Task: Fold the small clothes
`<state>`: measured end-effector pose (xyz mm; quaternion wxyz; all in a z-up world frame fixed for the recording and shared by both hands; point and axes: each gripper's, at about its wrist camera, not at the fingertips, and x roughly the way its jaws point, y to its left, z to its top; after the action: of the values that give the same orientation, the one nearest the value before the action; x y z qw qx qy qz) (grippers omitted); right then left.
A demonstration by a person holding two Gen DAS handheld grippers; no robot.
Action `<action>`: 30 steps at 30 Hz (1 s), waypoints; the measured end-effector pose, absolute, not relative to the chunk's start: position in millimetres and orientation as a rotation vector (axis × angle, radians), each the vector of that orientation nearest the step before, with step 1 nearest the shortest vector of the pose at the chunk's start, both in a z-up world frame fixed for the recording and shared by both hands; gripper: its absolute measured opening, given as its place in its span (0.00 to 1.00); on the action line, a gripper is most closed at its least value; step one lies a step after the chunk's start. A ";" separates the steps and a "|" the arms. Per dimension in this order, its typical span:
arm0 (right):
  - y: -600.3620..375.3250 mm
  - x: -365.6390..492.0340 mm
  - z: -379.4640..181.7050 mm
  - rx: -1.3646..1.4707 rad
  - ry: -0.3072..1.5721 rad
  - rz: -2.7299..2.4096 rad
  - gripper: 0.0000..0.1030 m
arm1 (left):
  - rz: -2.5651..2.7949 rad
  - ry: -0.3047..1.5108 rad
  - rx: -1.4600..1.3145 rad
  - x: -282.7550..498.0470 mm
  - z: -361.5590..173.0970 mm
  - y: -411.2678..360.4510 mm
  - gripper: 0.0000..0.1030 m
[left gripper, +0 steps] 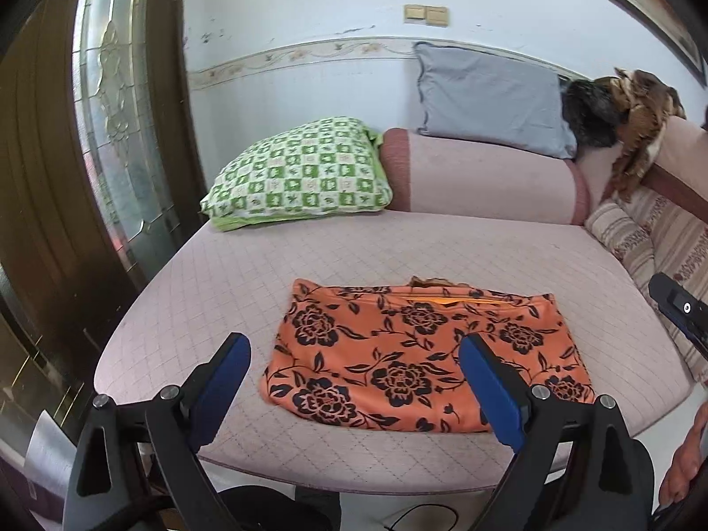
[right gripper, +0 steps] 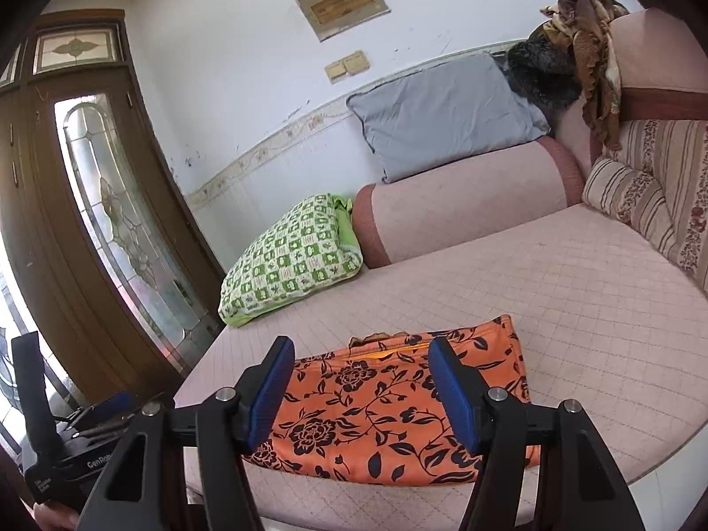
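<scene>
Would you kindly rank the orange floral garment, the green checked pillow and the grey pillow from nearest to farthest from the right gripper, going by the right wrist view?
1. Orange floral garment: just beyond the right gripper, on the seat.
2. Green checked pillow: farther back, left.
3. Grey pillow: farthest, against the wall.

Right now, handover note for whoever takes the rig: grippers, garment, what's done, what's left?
Left gripper: open, empty, above the garment's near edge.
Right gripper: open, empty, also clear of the cloth.
Orange floral garment: flat on the pink quilted cushion, folded into a rough rectangle, a bit of inner fabric showing at its far edge.
Done: at least one fold appears made.
Left: probably another fold to make it smaller; tidy the far edge.
</scene>
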<state>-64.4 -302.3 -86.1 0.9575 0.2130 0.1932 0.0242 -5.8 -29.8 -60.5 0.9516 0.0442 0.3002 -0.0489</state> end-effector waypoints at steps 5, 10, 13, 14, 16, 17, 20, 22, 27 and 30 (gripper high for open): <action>-294.7 -58.9 -89.6 0.417 0.408 0.045 0.64 | -0.102 0.615 0.110 -6.2 -62.6 -36.6 0.92; -294.8 -58.2 -91.1 0.404 0.413 0.024 0.64 | -0.095 0.611 0.108 -5.9 -57.5 -45.4 0.92; -296.3 -63.2 -85.2 0.383 0.398 -0.012 0.64 | -0.051 0.598 0.107 -4.7 -50.9 -49.3 0.92; -296.1 -64.5 -83.8 0.368 0.395 -0.024 0.64 | -0.031 0.587 0.105 -4.6 -48.5 -50.1 0.92; -294.8 -68.0 -81.9 0.348 0.387 -0.039 0.64 | -0.016 0.581 0.097 -4.7 -46.6 -50.7 0.92; -295.1 -68.7 -81.6 0.345 0.386 -0.039 0.64 | -0.008 0.585 0.093 -4.4 -46.2 -51.3 0.92; -293.8 -68.3 -82.4 0.342 0.397 -0.027 0.64 | 0.008 0.597 0.099 -3.3 -46.4 -53.5 0.92; -292.2 -67.8 -82.7 0.335 0.399 -0.021 0.65 | 0.014 0.597 0.113 -3.6 -46.6 -55.2 0.92; -287.7 -65.2 -85.8 0.326 0.409 -0.013 0.65 | 0.023 0.593 0.129 -2.5 -47.3 -54.9 0.92; -287.0 -61.9 -87.8 0.327 0.420 -0.010 0.64 | 0.027 0.594 0.129 -0.8 -48.1 -53.9 0.92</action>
<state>-61.9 -287.0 -87.8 0.9648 0.1617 0.2073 -0.0049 -0.8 -53.9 -48.1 0.9542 0.0633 0.2922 0.0134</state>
